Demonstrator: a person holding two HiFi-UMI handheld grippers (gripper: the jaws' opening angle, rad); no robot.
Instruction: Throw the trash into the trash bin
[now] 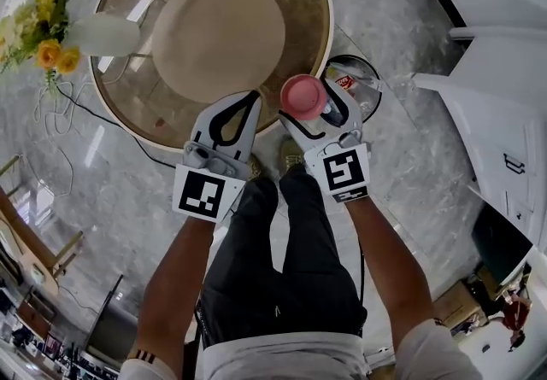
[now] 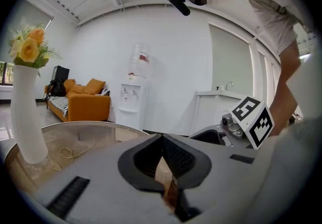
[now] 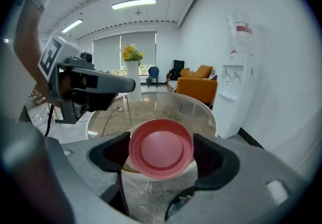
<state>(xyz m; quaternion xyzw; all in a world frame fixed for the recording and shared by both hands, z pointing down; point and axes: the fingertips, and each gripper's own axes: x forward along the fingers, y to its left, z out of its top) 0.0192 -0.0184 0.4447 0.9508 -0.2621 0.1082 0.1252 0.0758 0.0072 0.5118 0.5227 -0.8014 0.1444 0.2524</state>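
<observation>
Right hand-held gripper (image 3: 162, 153) is clenched on the trash, a pink cup (image 3: 161, 148), one dark pad pressed on each side of it. In the head view the cup sits just right of centre, held in the air right at the rim of the round glass bench (image 1: 128, 109). The trash bin (image 1: 373, 79) is just to the cup's right in that view, down on the marble floor (image 1: 410, 165), tucked against the bench edge, and a red-and-white wrapper (image 1: 344, 79) shows inside it. The cup is near the bin, not in it.

Left hand-held gripper (image 2: 162, 140) is closed, pads meeting at the tips with nothing between them. It hangs just left of the right one, over the bench's near edge.

Upper left of the head view: a white vase (image 1: 102, 34) with yellow flowers (image 1: 43, 37) stands on the bench. The left gripper view picks up an orange sofa (image 2: 83, 102) at mid-left and a water dispenser (image 2: 133, 92) by the white wall.
</observation>
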